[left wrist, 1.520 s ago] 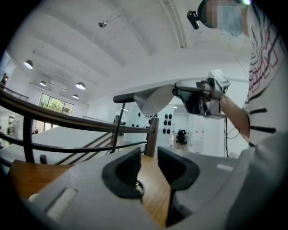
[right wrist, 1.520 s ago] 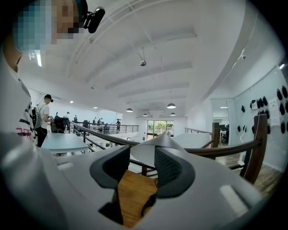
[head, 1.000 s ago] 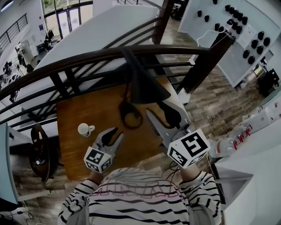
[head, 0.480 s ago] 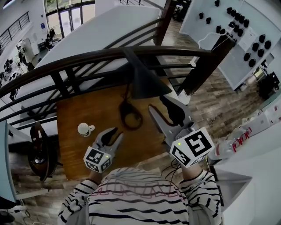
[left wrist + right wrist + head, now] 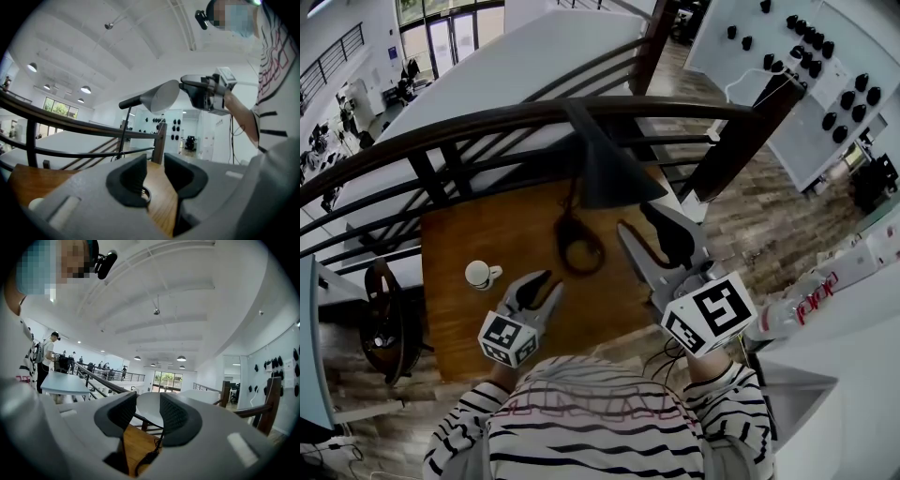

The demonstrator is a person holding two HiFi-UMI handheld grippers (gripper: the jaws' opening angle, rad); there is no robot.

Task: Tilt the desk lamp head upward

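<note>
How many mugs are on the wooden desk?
1. A white mug stands near the desk's left edge, left of the left gripper. The lamp head may hide others.

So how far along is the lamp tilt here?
Done: the right gripper is at the lamp head. In hand: its jaws are closing with that head between them, no firm grip yet. Remaining: gripping and tilting it upward. The left gripper hangs open, empty.

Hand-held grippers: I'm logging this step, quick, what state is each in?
Left hand-held gripper: open, holding nothing.
Right hand-held gripper: jaws closing, lamp head between them, not yet clamped.
</note>
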